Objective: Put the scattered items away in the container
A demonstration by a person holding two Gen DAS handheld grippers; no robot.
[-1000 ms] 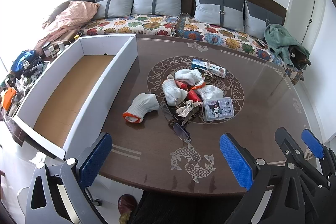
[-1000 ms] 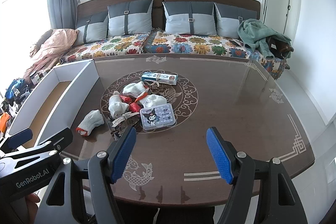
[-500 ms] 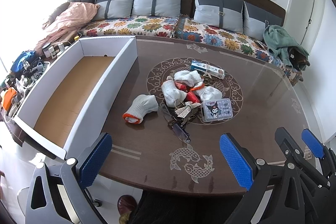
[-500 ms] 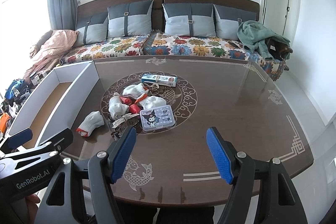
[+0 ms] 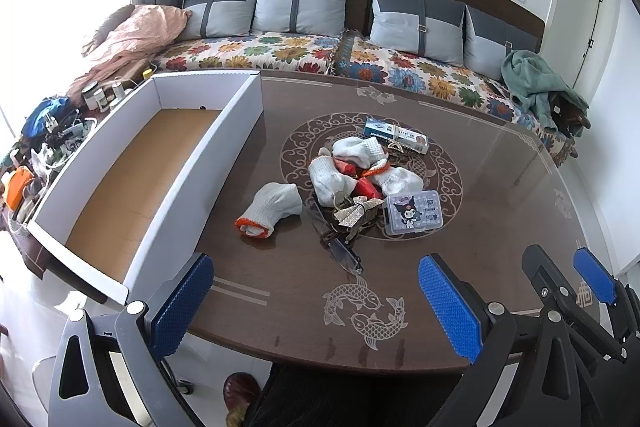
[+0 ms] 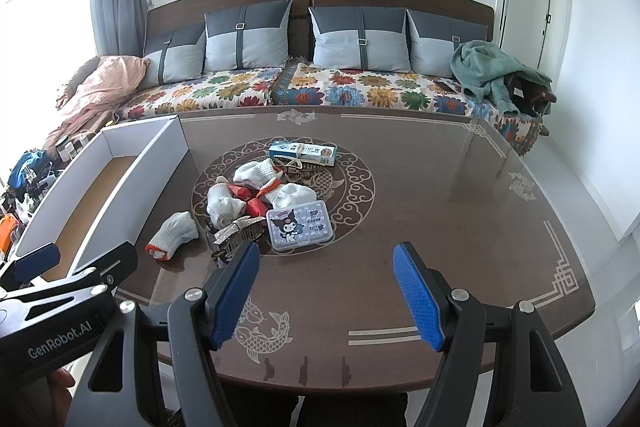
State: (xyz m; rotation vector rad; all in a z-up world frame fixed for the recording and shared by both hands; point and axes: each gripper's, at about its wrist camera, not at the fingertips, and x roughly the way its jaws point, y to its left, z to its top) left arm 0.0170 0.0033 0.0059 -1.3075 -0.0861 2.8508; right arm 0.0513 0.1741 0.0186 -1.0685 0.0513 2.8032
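A long white cardboard box point(image 5: 224, 151) with a brown floor lies open on the table's left side; it also shows in the right wrist view point(image 6: 160, 155). A pile of items sits mid-table: white gloves with orange cuffs point(image 5: 272, 207) point(image 6: 174, 231), a clear cartoon case point(image 5: 414, 213) point(image 6: 300, 225), a blue-white carton point(image 5: 396, 135) point(image 6: 302, 153), hair clips point(image 5: 354, 211) and glasses point(image 5: 344, 255). My left gripper point(image 5: 316, 303) is open and empty above the table's near edge. My right gripper point(image 6: 326, 291) is open and empty, to its right.
The brown glass-topped table point(image 6: 440, 211) has a sofa with grey cushions point(image 6: 360, 43) behind it. A green blanket point(image 6: 496, 71) lies on the sofa's right end, pink cloth point(image 5: 132, 39) on its left. Cluttered small items point(image 5: 44, 131) stand left of the box.
Both views have drifted slightly, so the pile sits a little lower and closer in frame. Both grippers stay open. No item has moved on the table.
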